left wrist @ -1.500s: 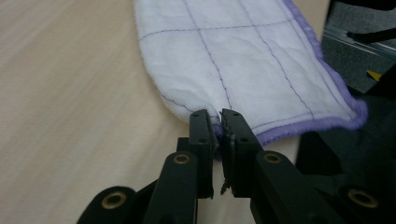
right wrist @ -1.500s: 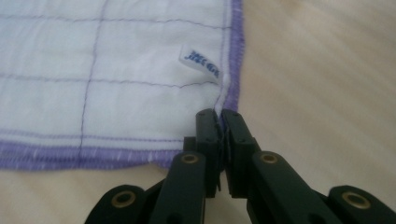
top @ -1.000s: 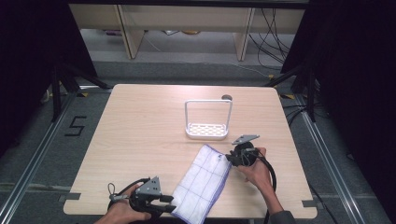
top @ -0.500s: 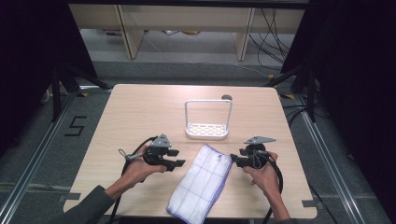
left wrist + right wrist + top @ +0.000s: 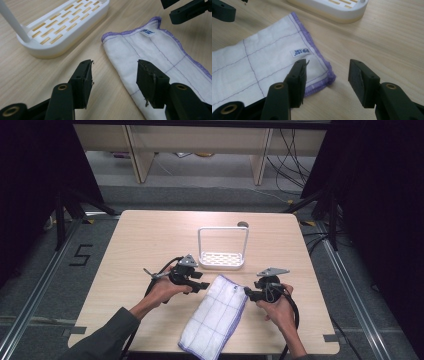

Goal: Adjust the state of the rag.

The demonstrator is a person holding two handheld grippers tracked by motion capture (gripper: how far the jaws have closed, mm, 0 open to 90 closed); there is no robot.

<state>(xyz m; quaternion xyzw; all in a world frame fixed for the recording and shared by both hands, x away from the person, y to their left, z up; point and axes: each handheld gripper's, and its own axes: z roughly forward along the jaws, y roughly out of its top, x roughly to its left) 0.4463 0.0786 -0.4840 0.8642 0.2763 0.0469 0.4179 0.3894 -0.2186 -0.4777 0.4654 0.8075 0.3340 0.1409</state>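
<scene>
A: We're opening both sets of jaws; the left gripper (image 5: 200, 284) and right gripper (image 5: 250, 294) are letting go, nothing between them now.

B: And the cloth (image 5: 216, 316) is lying folded, running from mid-tabletop to the near edge, its top corners by our grippers, the rack (image 5: 222, 260) just beyond. Since a second ago we're bringing the left one up from the near edge, so that fold looks done.
</scene>
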